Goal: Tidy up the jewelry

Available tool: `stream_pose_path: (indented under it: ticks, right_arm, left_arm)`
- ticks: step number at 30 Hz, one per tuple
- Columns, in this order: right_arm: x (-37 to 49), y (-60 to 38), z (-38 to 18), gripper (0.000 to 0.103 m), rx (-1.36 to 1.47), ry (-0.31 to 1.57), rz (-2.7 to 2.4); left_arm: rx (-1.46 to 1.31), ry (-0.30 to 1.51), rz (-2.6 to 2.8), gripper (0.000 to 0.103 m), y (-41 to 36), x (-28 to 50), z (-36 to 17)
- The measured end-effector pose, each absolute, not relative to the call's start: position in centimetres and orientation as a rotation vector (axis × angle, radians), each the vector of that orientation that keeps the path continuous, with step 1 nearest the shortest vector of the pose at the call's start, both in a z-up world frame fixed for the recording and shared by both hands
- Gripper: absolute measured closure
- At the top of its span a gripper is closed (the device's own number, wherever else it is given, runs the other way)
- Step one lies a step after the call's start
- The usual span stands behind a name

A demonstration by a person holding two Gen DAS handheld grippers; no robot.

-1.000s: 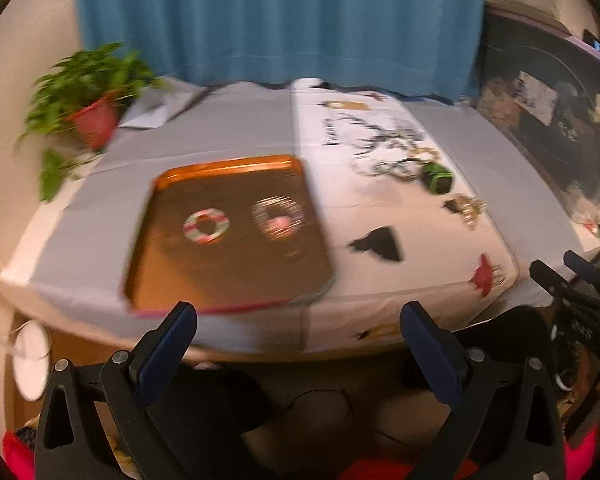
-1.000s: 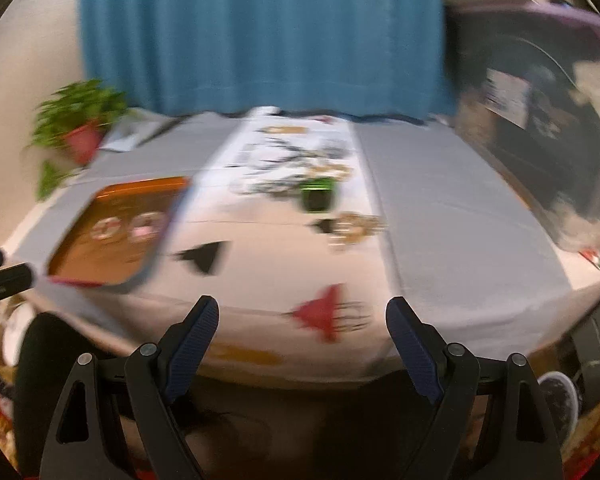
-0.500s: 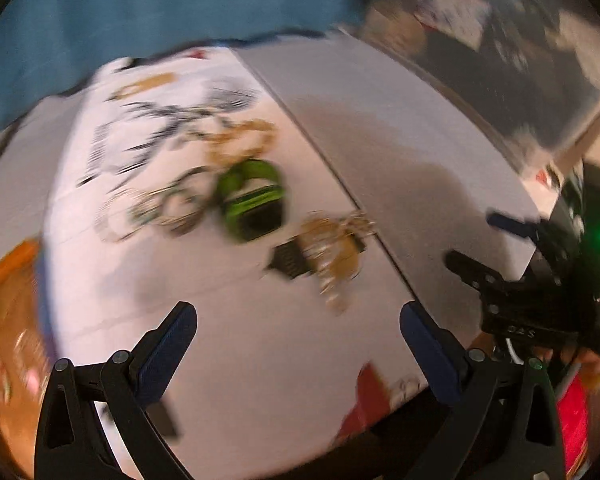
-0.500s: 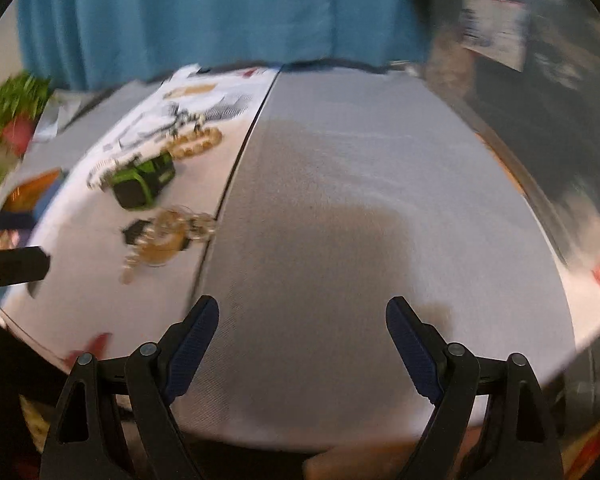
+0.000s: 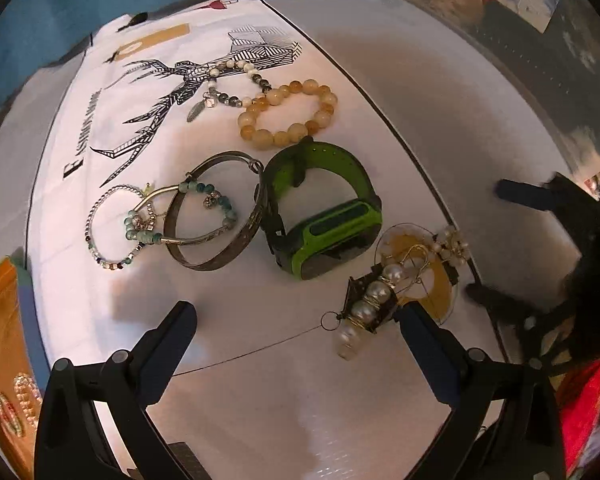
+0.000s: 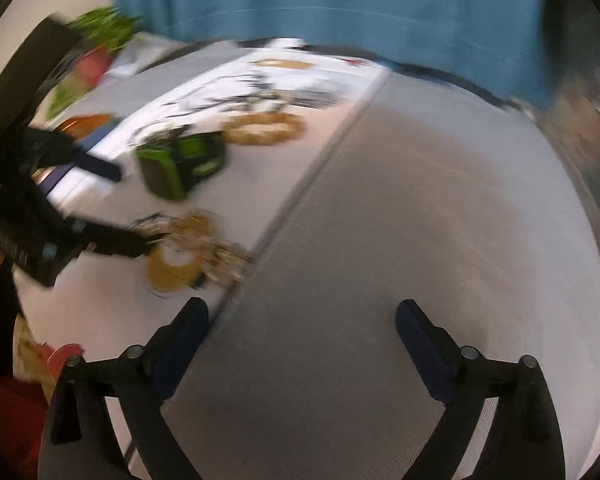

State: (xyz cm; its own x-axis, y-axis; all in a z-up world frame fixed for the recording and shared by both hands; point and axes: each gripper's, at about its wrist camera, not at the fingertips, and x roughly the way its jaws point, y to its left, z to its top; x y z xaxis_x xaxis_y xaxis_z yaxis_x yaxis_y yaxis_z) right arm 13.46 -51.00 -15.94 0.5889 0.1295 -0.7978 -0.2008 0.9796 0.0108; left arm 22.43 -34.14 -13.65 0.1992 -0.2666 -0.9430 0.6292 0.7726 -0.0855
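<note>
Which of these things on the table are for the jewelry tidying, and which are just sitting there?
For the job:
- yellow bead bracelet
- metal bangle
- green watch
- pearl earrings
- orange tray

Just there:
- blue curtain
- potted plant

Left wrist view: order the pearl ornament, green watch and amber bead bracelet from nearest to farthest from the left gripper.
1. Pearl ornament, just ahead of the left gripper, by its right finger.
2. Green watch, further up, centre.
3. Amber bead bracelet, beyond the watch, touching its strap.
</note>
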Motion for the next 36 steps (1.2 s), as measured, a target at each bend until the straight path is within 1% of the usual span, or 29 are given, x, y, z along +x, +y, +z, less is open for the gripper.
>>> stream_pose_path:
  ticks: [3,5,7,8,9,10,11,12,13,17,18,21,25,27,29,36]
  right_arm:
    - [14.8,-49.7,-16.1,0.004,-0.116,0.914,0.259]
    - [15.5,-49.1,-16.2,0.004,-0.128,0.909,0.280]
    - [16.1,-48.6,-16.3,0.003,-0.135,0.908,0.296]
    - [16.3,-48.4,-16.3,0.004,-0.138,0.913,0.299]
    - [16.4,-48.3,-16.1,0.012,-0.142,0.910,0.305]
    - [16.1,-48.1,-15.8,0.035,-0.145,0.893,0.330]
    - [15.6,-47.7,-15.4,0.051,-0.156,0.869,0.355]
    - [15.2,-47.5,-15.3,0.081,-0.166,0.856,0.368]
    - [14.9,-47.2,-15.2,0.089,-0.174,0.849,0.372]
    - [13.9,-46.8,-14.9,0.091,-0.161,0.868,0.271]
    - [13.4,-47.0,-14.7,0.095,-0.165,0.860,0.227]
    - [11.7,-48.8,-13.7,0.097,-0.065,0.832,0.112]
    - [9.8,-50.8,-11.6,0.097,0.029,0.786,0.025]
    - [9.1,-51.2,-10.6,0.097,0.047,0.770,-0.012]
    - [8.5,-51.2,-9.4,0.097,0.061,0.748,-0.039]
    - [4.7,-47.6,-4.4,0.097,0.084,0.648,-0.045]
  left_arm:
    - [0.417,1.235,-0.716,0.002,-35.2,22.3,-13.7]
    - [0.459,1.227,-0.766,0.003,-36.3,21.9,-13.6]
    - [0.510,1.185,-0.803,0.020,-37.1,21.3,-13.3]
    - [0.529,1.166,-0.820,0.042,-37.4,21.0,-13.1]
    - [0.549,1.147,-0.834,0.072,-37.6,20.8,-12.9]
    - [0.563,1.130,-0.863,0.089,-37.7,20.6,-12.6]
    - [0.548,1.153,-0.889,0.088,-37.7,20.5,-12.5]
    - [0.518,1.174,-0.898,0.088,-37.5,20.6,-12.4]
    - [0.506,1.183,-0.897,0.088,-37.4,20.6,-12.4]
    - [0.486,1.140,-0.859,0.088,-35.2,20.1,-11.3]
    - [0.470,1.137,-0.854,0.088,-34.4,19.9,-11.0]
    - [0.404,1.115,-0.819,0.088,-31.5,19.7,-9.5]
    - [0.346,1.073,-0.780,0.088,-28.1,19.1,-7.3]
    - [0.322,1.053,-0.764,0.088,-27.8,18.4,-6.9]
    - [0.281,1.024,-0.742,0.088,-25.5,17.2,-5.2]
    - [0.211,0.948,-0.678,0.088,-19.4,13.2,-1.5]
